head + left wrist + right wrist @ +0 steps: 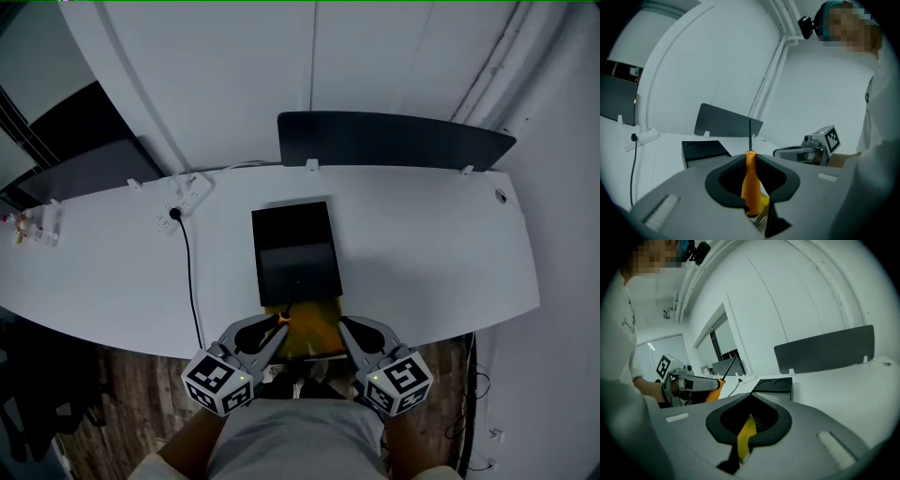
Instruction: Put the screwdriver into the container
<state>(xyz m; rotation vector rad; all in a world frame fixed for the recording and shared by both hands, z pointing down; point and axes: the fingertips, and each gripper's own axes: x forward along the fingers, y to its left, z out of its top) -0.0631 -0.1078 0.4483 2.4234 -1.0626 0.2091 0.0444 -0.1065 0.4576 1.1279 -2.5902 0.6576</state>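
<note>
A screwdriver [750, 185] with an orange handle and thin black shaft stands upright between the jaws of my left gripper [751, 158], which is shut on the handle. In the head view the left gripper [277, 324] is at the desk's front edge, its orange handle [281, 319] just short of the black rectangular container [295, 248]. A yellow flat object [307, 334] lies between the two grippers. My right gripper [343, 324] is shut on its edge [746, 433]. The container [776, 384] has two round recesses at its far end.
A white power strip [184, 200] with a black cable [191, 272] lies left of the container. A dark divider panel [394, 141] stands along the white desk's [441, 244] back edge. Small items [30, 225] sit at the far left. Wooden floor shows below the desk.
</note>
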